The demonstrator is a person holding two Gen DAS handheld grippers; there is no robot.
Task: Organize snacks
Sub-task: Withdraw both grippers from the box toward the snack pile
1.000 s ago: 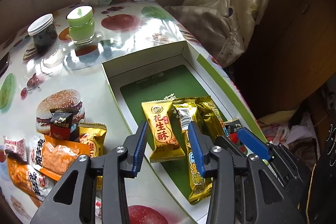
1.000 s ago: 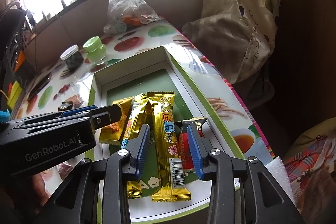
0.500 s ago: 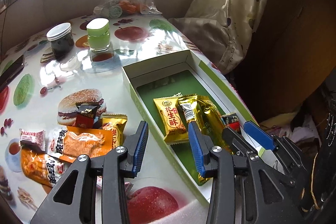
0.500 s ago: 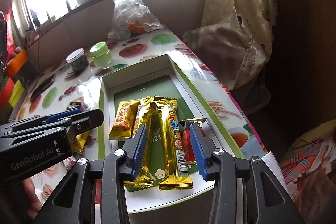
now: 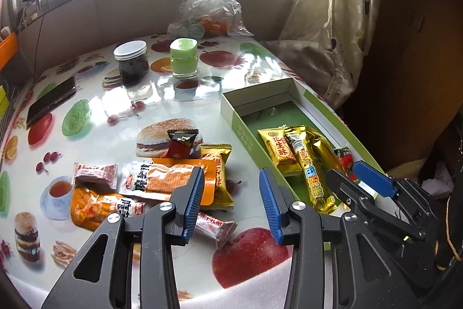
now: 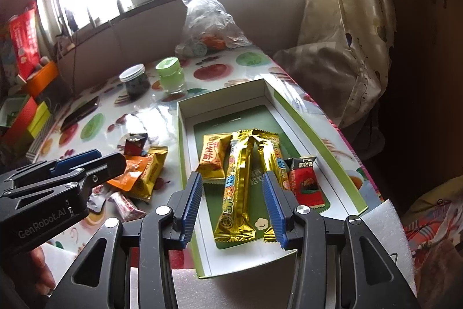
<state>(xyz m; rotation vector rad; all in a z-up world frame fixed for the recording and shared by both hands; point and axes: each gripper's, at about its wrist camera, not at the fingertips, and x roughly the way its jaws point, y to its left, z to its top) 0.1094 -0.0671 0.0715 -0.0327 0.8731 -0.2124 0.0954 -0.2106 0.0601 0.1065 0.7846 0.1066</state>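
The loose snacks lie in a heap on the desk (image 5: 121, 106), ahead and to the left of the left tool (image 5: 230, 204), whose jaws stand part open with nothing between them. From the left: a pink wrapper (image 5: 95, 174), an orange pouch (image 5: 98, 206), a white-and-orange pack (image 5: 170, 178), a dark triangular sweet (image 5: 181, 142) and a yellow pack (image 5: 218, 161). All look light, soft and crinkly, likely slick film; I would pinch each across its flat middle or a crimped end seam. They overlap, so lifting one may drag a neighbour.

Right of that tool sits the green box (image 6: 185, 141), already holding a peanut bar (image 6: 212, 160), two gold sticks (image 6: 235, 193) and a red sweet (image 6: 303, 183). The right tool (image 6: 233, 207) hovers over them, empty, its jaws opening. Beyond, two jars (image 5: 183, 58), a phone (image 5: 52, 100) and a plastic bag (image 5: 209, 10) stand well clear.
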